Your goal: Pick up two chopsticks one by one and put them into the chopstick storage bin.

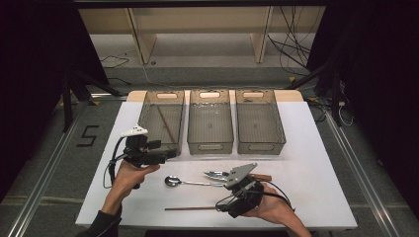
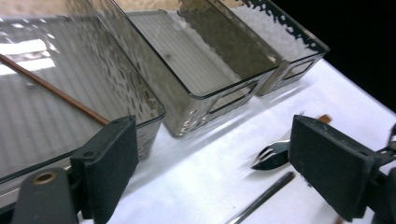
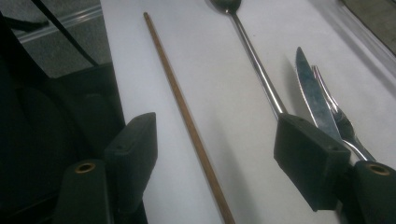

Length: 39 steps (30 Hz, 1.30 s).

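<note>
Chopstick [image 3: 187,116] between right gripper [image 3: 217,149] jaws, untouched

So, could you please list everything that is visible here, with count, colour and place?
bins: three, clear smoky grey, in a row at the far side of the table.
chopstick in bin: one, brown, lying aslant in the left bin.
chopstick on table: one, brown, near the front edge.
spoon: one, silver, middle of the table.
knife and fork: one each, silver, side by side right of the spoon.
table: one, white.
left hand-held gripper: black, open, by the left bin.
right hand-held gripper: black, open, astride the chopstick on the table.
</note>
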### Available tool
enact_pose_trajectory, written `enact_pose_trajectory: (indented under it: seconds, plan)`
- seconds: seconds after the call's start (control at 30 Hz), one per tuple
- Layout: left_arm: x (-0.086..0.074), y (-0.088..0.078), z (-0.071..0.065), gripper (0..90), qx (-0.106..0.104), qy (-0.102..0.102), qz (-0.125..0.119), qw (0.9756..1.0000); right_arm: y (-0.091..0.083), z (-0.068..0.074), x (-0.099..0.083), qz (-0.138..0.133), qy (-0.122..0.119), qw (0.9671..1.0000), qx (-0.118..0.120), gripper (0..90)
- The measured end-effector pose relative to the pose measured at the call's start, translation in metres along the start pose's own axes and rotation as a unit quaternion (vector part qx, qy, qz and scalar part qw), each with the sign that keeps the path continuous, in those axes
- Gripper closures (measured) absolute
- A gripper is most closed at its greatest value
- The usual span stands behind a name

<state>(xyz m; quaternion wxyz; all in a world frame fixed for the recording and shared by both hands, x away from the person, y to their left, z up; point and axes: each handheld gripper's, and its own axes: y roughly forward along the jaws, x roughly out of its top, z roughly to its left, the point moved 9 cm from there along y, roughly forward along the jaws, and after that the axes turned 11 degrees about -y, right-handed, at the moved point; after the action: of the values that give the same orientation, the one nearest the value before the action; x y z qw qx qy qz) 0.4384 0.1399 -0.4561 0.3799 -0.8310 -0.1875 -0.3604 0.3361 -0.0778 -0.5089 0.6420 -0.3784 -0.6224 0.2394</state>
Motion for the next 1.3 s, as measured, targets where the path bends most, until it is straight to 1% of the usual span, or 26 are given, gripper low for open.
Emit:
enact_pose_trajectory:
  seconds: [0.1,0.13,0.37,0.43,0.7,0.83,0.97,1.0,1.07,1.2,1.27,1.3]
  plan:
    - [-0.004,-0.003,-0.005,15.7,-0.015,0.0,-0.007,0.9999,0.004,0.0,-0.003,0.014,-0.008,0.9999,-0.002,32.2]
    - [-0.006,-0.003,-0.007,15.7,-0.017,0.002,-0.008,0.9998,0.005,0.0,-0.003,0.017,-0.009,0.9998,-0.002,32.7]
    - [-0.023,0.0,-0.009,15.7,-0.019,0.01,0.006,0.9997,0.007,0.0,-0.004,0.036,-0.017,0.9992,0.002,35.9]
    - [-0.025,0.0,-0.009,15.7,-0.018,0.01,0.007,0.9998,0.009,0.001,-0.004,0.044,-0.022,0.9988,0.004,37.4]
    - [-0.031,-0.003,-0.014,15.7,-0.018,0.021,0.006,0.9996,0.018,0.001,-0.005,0.073,-0.036,0.9966,0.012,45.2]
    - [-0.033,-0.005,-0.015,15.7,-0.019,0.022,0.006,0.9996,0.021,0.004,-0.007,0.093,-0.05,0.9942,0.021,49.8]
    - [-0.036,-0.005,-0.015,15.7,-0.018,0.025,0.007,0.9995,0.026,0.005,-0.011,0.114,-0.062,0.9914,0.022,53.7]
    - [-0.037,-0.005,-0.016,15.6,-0.017,0.026,0.008,0.9995,0.026,0.005,-0.012,0.123,-0.064,0.9901,0.023,54.9]
    - [-0.038,-0.005,-0.016,15.6,-0.018,0.026,0.009,0.9995,0.028,0.006,-0.014,0.133,-0.063,0.9887,0.026,57.1]
    - [-0.039,-0.005,-0.017,15.7,-0.019,0.027,0.008,0.9994,0.033,0.007,-0.017,0.149,-0.073,0.9857,0.027,61.4]
    - [-0.04,-0.004,-0.018,15.7,-0.02,0.028,0.011,0.9994,0.036,0.007,-0.018,0.155,-0.075,0.9846,0.027,64.0]
    - [-0.04,-0.004,-0.018,15.7,-0.019,0.029,0.01,0.9993,0.036,0.007,-0.019,0.163,-0.074,0.9834,0.029,65.4]
